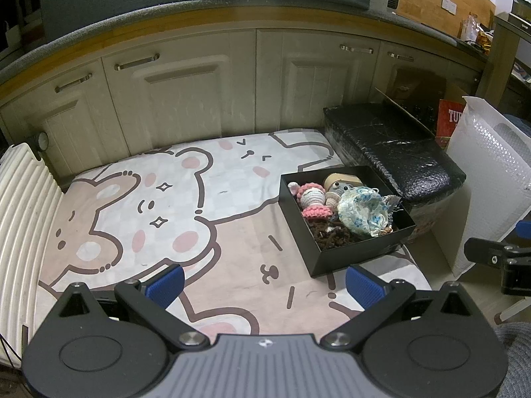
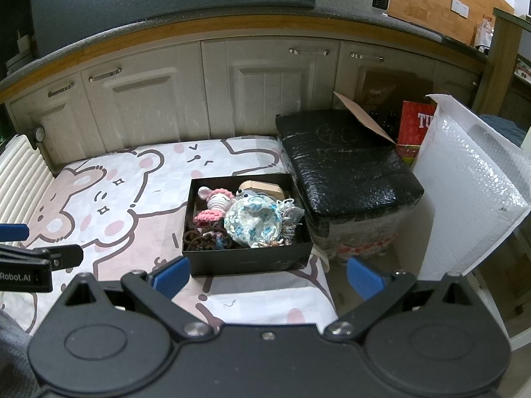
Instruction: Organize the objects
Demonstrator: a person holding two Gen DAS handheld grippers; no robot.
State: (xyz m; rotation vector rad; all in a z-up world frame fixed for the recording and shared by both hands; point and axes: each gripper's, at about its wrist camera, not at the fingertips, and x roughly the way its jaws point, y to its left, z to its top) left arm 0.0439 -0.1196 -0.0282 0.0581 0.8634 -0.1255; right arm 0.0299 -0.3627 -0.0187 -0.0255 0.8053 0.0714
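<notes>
Our left tool and right tool gape wide, empty, near the mat's right-edge black box of crochet toys.

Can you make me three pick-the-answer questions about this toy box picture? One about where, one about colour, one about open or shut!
1. Where is the black box?
A. on the cartoon bear mat
B. on the counter
C. inside a cupboard

2. What colour is the crochet doll's skirt?
A. green
B. pink
C. yellow

3. How are the right tongs?
A. shut on the doll
B. shut on the box
C. open, holding nothing

Answers: 1 A, the box sits on the mat. 2 B, the skirt is pink. 3 C, the blue pads are wide apart.
</notes>
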